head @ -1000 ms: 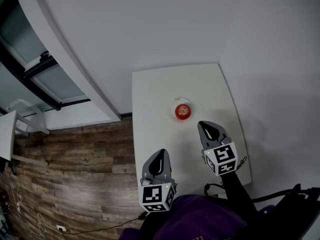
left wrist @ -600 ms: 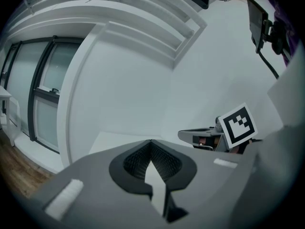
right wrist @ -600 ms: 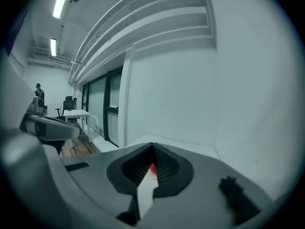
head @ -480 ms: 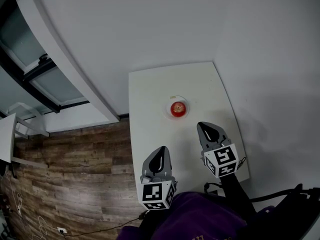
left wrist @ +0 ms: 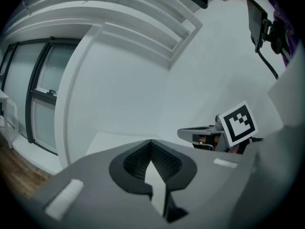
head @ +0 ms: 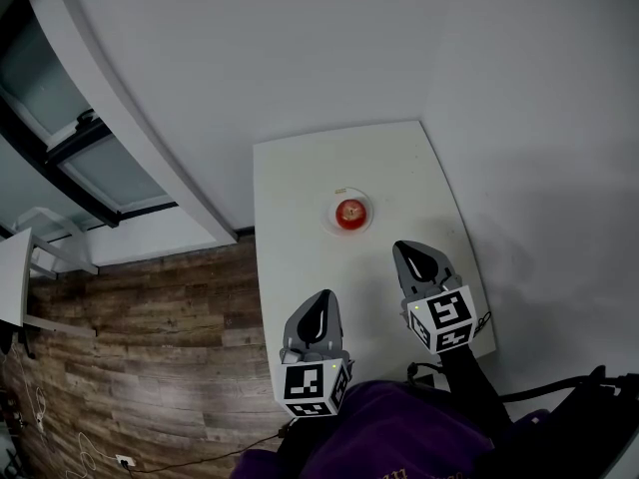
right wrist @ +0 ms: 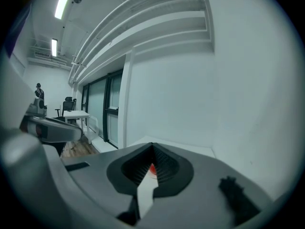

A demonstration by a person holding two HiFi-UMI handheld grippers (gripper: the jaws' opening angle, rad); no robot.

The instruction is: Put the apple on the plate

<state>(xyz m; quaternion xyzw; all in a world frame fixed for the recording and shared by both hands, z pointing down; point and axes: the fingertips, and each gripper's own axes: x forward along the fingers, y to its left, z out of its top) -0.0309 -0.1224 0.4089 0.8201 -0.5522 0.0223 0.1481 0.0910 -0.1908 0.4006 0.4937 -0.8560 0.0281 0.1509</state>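
A red apple (head: 349, 212) sits on a small white plate (head: 327, 216) in the middle of the white table (head: 300, 178). Both grippers hang over the table's near end, apart from the plate and empty. My left gripper (head: 321, 300) is at the near left, its jaws closed tip to tip (left wrist: 151, 142). My right gripper (head: 412, 252) is nearer the plate, to its lower right, and shut. In the right gripper view (right wrist: 152, 145) a sliver of the red apple (right wrist: 151, 170) shows through the hollow behind the joined tips.
A white wall runs behind and right of the table. Wooden floor (head: 150, 317) lies to the left, with a window frame (head: 90, 138) and another white table (head: 12, 267) beyond. A black cable (head: 559, 387) trails at lower right.
Both grippers have drawn back a little from the plate and risen, and the table and apple have shifted up and left in the head view. The apple stays on the plate.
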